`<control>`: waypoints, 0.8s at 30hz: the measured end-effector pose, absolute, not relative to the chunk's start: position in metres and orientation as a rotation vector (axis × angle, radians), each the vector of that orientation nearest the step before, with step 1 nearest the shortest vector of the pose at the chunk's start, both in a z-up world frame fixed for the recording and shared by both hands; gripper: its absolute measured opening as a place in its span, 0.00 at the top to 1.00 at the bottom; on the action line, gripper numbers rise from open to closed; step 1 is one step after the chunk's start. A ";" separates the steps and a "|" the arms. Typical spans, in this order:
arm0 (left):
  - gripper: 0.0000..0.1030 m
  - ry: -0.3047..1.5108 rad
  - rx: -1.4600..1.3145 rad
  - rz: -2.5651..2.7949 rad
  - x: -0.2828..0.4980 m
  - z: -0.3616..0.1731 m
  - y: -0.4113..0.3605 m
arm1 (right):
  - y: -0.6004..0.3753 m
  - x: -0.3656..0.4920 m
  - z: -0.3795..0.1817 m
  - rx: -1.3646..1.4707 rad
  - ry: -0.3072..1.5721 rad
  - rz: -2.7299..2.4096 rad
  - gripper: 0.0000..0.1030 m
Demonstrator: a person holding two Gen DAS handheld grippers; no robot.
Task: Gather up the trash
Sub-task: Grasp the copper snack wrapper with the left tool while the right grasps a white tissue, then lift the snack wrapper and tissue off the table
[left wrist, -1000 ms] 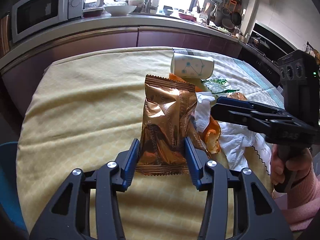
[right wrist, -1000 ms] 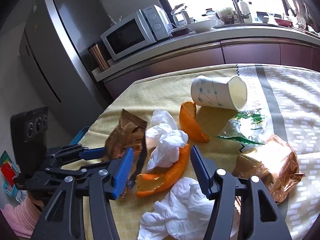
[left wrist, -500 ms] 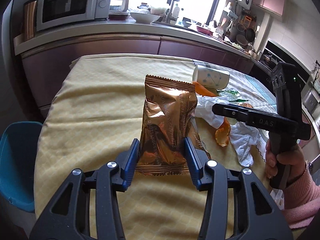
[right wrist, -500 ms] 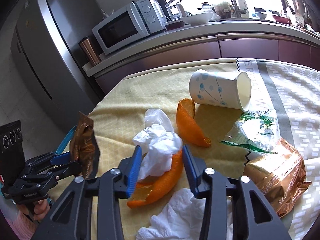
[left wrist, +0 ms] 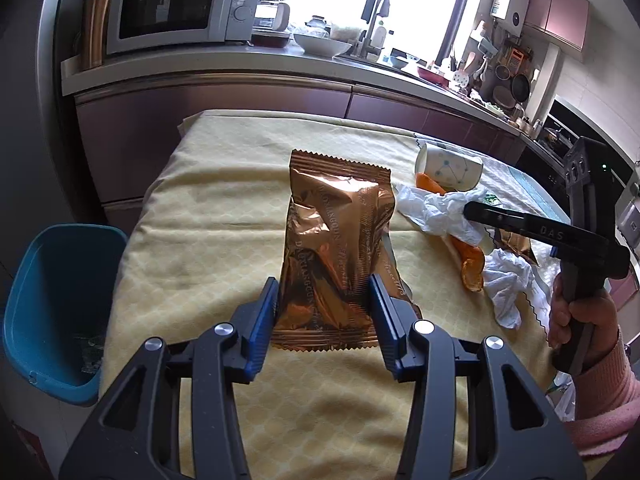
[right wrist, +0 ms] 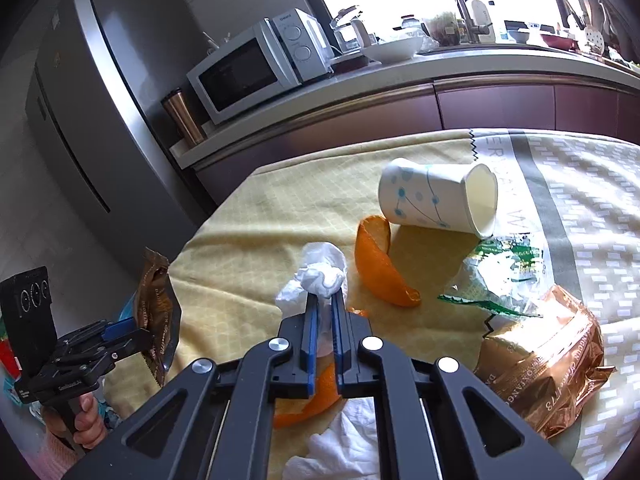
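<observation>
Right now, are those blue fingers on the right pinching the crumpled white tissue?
Touching. The right wrist view shows the right gripper shut on the crumpled white tissue, pinched between its blue fingers.

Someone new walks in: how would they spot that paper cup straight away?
Start at the table with the yellow cloth in front of the kitchen counter. Among the scattered trash, at the end nearest the counter, the paper cup lies tipped on its side, just behind a curl of orange peel. It is the only rigid, white thing there, printed with blue dots joined by thin lines; the rest is crumpled or foil.
</observation>
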State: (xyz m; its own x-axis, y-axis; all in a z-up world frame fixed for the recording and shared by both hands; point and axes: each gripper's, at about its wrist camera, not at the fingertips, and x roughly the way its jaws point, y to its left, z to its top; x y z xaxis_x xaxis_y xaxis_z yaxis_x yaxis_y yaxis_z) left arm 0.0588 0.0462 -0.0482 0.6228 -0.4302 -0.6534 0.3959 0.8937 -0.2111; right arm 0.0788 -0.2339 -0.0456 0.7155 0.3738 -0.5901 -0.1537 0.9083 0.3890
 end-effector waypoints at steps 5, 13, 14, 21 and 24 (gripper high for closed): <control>0.56 0.748 -0.040 -0.458 0.055 -0.045 0.051 | -0.229 0.073 -0.035 0.311 0.681 0.318 0.96; 0.56 0.738 -0.048 -0.446 0.051 -0.041 0.060 | -0.222 0.061 -0.018 0.307 0.631 0.369 0.97; 0.56 0.738 -0.050 -0.445 0.051 -0.042 0.061 | -0.222 0.060 -0.017 0.304 0.629 0.372 0.97; 0.56 0.738 -0.053 -0.433 0.049 -0.042 0.065 | -0.220 0.058 -0.014 0.341 0.626 0.410 0.97; 0.56 0.737 -0.052 -0.426 0.048 -0.042 0.067 | -0.219 0.057 -0.013 0.342 0.621 0.421 0.97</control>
